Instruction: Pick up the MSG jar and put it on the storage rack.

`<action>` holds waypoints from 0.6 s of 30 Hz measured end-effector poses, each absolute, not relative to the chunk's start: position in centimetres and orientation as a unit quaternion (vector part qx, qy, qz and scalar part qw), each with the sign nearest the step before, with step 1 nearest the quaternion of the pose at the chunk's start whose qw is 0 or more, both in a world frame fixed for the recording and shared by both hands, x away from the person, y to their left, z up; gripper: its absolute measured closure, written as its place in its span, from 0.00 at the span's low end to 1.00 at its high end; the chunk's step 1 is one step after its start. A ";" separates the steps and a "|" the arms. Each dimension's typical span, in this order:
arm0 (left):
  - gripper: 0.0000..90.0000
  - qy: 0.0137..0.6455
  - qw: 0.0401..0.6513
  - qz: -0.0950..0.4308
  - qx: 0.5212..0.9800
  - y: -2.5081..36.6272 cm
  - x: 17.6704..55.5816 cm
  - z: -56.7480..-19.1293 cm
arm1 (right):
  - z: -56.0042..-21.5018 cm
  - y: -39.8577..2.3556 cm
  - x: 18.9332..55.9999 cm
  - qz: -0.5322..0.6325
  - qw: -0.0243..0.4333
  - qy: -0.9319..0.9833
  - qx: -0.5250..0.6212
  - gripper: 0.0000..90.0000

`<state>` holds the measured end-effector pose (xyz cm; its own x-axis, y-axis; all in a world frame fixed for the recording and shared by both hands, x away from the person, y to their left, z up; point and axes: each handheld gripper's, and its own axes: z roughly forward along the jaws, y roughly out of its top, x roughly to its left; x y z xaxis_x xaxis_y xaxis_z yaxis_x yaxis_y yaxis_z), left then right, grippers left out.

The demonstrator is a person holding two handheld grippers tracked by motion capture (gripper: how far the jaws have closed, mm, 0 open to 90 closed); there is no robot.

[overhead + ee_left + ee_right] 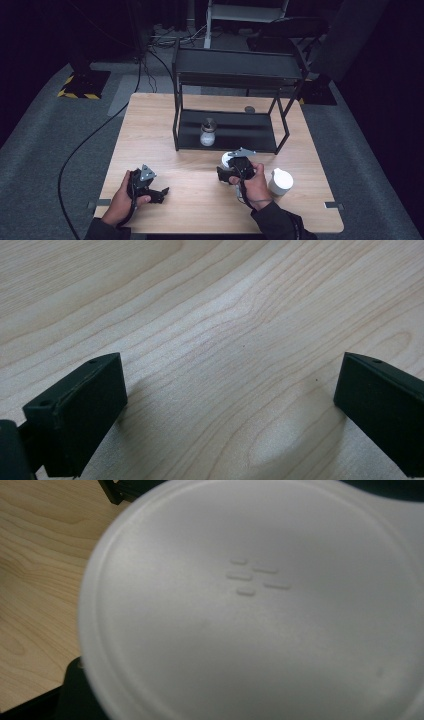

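Left gripper [161, 192] fingers apart over table [165, 125]; right gripper [223, 172] at white lid [260, 610]

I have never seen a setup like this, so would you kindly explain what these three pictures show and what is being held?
No robot here: a person holds a two-jaw gripper in each hand at a wooden table. The high view looks down from above the person. The other two views come from cameras riding on the grippers.

The left gripper hovers over bare wood, its jaws wide apart and empty in its own view.

The right gripper is at a white container, whose round white top fills its view up close; whether it is gripped is unclear.

Another white container stands beside the right hand. A black shelf rack stands farther back, with a small jar on its lower level.
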<state>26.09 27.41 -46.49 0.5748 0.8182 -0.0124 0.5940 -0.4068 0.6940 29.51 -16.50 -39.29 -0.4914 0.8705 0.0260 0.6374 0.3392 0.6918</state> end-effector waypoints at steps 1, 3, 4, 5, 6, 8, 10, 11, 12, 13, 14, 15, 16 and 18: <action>0.00 0.430 0.335 0.167 0.822 27.4 26.1 -46.5 | -39.2 -16.5 29.4 0.329 0.180 0.798 0.471 0.33; 0.00 0.430 0.335 0.167 0.822 27.4 26.1 -46.5 | -38.9 -16.6 29.3 0.331 0.184 0.797 0.470 0.33; 0.00 0.430 0.335 0.167 0.822 27.4 26.1 -46.5 | -38.8 -16.6 29.3 0.333 0.185 0.796 0.470 0.33; 0.00 0.430 0.335 0.167 0.822 27.4 26.1 -46.5 | -38.6 -16.7 29.3 0.334 0.186 0.795 0.470 0.33; 0.00 0.429 0.335 0.168 0.822 27.4 26.1 -46.5 | -38.4 -16.7 29.3 0.335 0.188 0.795 0.470 0.33; 0.00 0.429 0.335 0.168 0.822 27.4 26.1 -46.5 | -38.0 -16.6 29.4 0.336 0.193 0.793 0.470 0.33; 0.00 0.430 0.335 0.167 0.822 27.4 26.1 -46.5 | -37.7 -16.6 29.5 0.337 0.197 0.790 0.472 0.33; 0.00 0.429 0.335 0.167 0.822 27.4 26.1 -46.5 | -37.5 -16.6 29.5 0.338 0.198 0.789 0.473 0.33; 0.00 0.430 0.335 0.167 0.822 27.4 26.1 -46.5 | -37.4 -16.6 29.6 0.338 0.199 0.789 0.473 0.33; 0.00 0.430 0.335 0.167 0.822 27.4 26.1 -46.5 | -37.2 -16.6 29.7 0.339 0.199 0.788 0.474 0.33; 0.00 0.429 0.335 0.167 0.822 27.4 26.1 -46.5 | -37.1 -16.5 29.8 0.339 0.201 0.787 0.474 0.33; 0.00 0.430 0.335 0.167 0.822 27.4 26.1 -46.5 | -37.0 -16.4 29.8 0.338 0.204 0.787 0.474 0.33; 0.00 0.429 0.335 0.167 0.822 27.4 26.1 -46.5 | -36.8 -16.3 29.8 0.339 0.206 0.785 0.476 0.33; 0.00 0.429 0.335 0.167 0.822 27.4 26.1 -46.5 | -36.7 -16.0 30.0 0.339 0.209 0.782 0.478 0.33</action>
